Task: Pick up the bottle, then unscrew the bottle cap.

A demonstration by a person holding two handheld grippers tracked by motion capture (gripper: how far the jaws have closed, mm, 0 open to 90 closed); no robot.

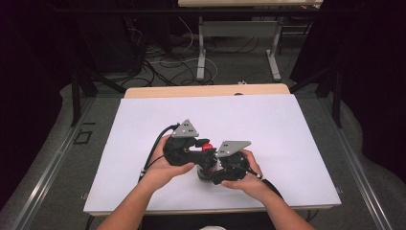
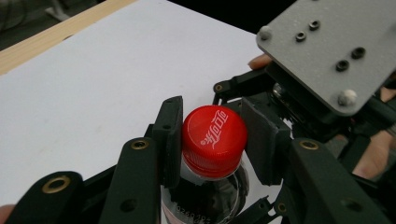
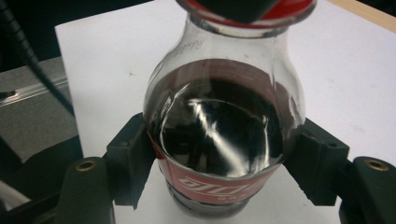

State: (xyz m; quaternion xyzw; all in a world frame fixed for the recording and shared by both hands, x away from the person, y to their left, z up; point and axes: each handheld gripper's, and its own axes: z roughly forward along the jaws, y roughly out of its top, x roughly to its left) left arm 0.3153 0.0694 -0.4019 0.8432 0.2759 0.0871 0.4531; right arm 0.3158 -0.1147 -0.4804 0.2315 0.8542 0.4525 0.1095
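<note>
A small bottle [image 3: 223, 126] of dark drink stood on the white surface [image 1: 268, 129], near its front edge and about midway across, with both grippers meeting over it. The left gripper [image 2: 211, 142] had its fingers [image 2: 170, 140] clamped on the red cap [image 2: 214, 134], one pad pressed flat on each side of it; the cap bore white lettering and sat straight on the neck. The right gripper [image 3: 223, 154] held the body lower down, its fingers [image 3: 128, 161] closed against the glassy bulge just above the red label [image 3: 219, 184], touching it on both sides. In the high view the left gripper [image 1: 184, 148] and the right gripper [image 1: 229, 165] lay close together, the cap [image 1: 207, 146] showing red between them, each gripper held in one of the person's hands with forearms entering from the bottom edge. The liquid filled the bottle to about the shoulder, leaving the neck clear.
</note>
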